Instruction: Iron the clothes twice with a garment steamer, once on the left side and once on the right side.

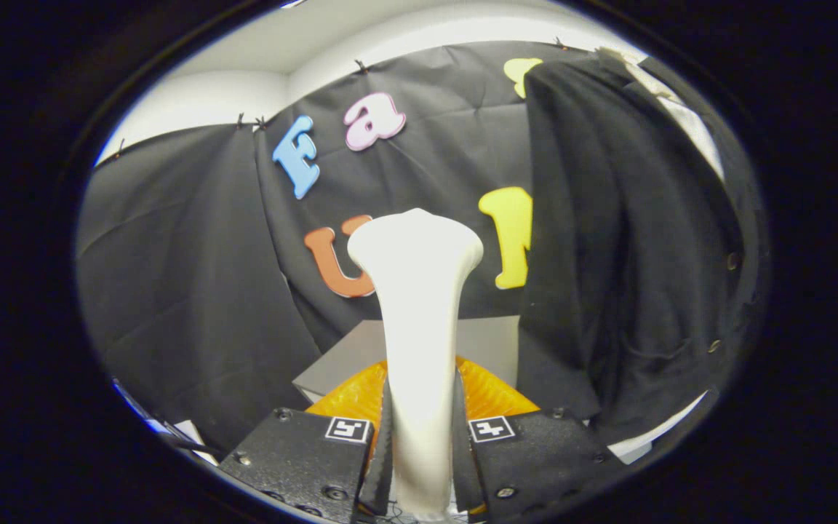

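In the gripper view, our gripper (419,466) has both fingers clamped on the white steamer (419,320) at lower centre, head upright for ironing. The dark garment (630,240) hangs at right, apart from it.

The camera rode on the tongs (420,444), looking forward along both fingers, which pressed a white garment steamer (419,306) very close to the lens. It faced the booth's black cloth wall (193,276) from near, with a hanging black garment (630,255) just right of centre.
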### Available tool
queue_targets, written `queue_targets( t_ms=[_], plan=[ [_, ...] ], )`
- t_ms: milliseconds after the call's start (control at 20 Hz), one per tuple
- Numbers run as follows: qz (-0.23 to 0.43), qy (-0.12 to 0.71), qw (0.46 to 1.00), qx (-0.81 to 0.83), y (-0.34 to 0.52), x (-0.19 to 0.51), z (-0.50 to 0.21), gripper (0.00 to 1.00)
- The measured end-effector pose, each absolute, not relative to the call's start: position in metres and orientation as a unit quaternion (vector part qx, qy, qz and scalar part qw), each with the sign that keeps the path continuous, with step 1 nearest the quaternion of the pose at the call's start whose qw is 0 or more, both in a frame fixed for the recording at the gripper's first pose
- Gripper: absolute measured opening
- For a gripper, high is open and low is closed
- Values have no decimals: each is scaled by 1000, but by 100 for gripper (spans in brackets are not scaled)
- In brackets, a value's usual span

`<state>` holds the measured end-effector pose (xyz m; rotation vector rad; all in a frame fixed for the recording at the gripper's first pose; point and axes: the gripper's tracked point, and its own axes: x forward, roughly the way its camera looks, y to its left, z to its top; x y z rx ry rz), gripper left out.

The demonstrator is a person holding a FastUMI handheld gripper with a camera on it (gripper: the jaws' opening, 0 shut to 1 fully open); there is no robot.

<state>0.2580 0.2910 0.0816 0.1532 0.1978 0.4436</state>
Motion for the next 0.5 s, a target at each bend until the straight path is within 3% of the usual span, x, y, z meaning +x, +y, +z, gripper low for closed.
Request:
queue_targets(
  t_ms=[250,500],
  plan=[
    [169,35,981,85,204,207,129,36],
    [82,-13,993,79,117,198,164,36]
  ],
)
